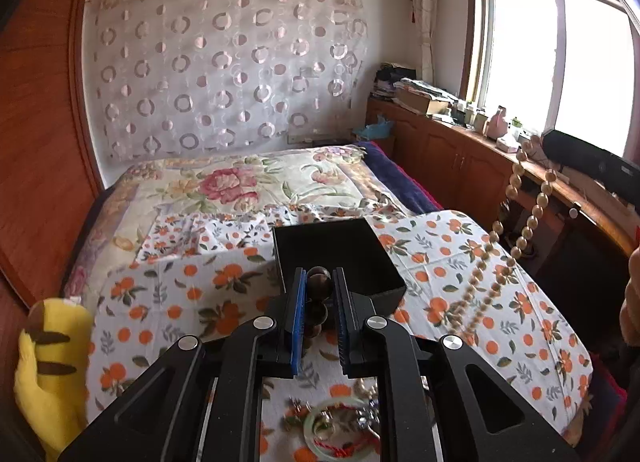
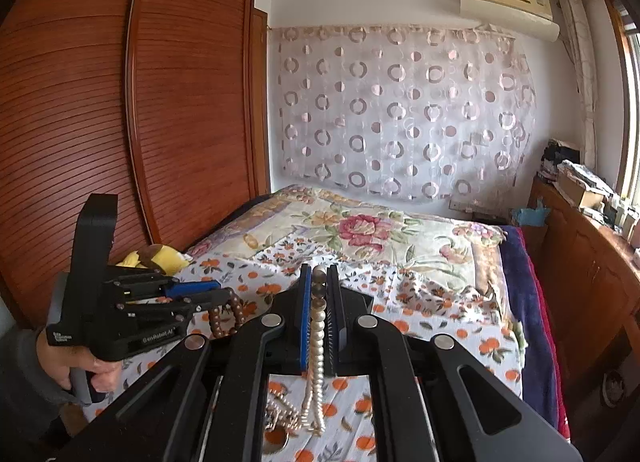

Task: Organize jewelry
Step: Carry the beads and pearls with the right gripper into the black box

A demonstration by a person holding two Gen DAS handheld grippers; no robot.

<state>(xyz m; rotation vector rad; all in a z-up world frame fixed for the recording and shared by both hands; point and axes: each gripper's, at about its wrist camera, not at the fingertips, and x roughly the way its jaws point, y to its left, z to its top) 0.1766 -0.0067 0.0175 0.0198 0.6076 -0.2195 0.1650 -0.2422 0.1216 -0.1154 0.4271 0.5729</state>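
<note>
Above the bed [image 1: 240, 189], left hand-held gripper [image 1: 319, 282] pinches a dark bead bracelet [image 1: 319, 284] near the black box [image 1: 340, 258]; right hand-held gripper [image 2: 319, 282] pinches a pearl necklace [image 2: 318, 338].

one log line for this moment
left: shut on dark beads | right: shut on pearls | box: open on bed | both strands lifted
</note>
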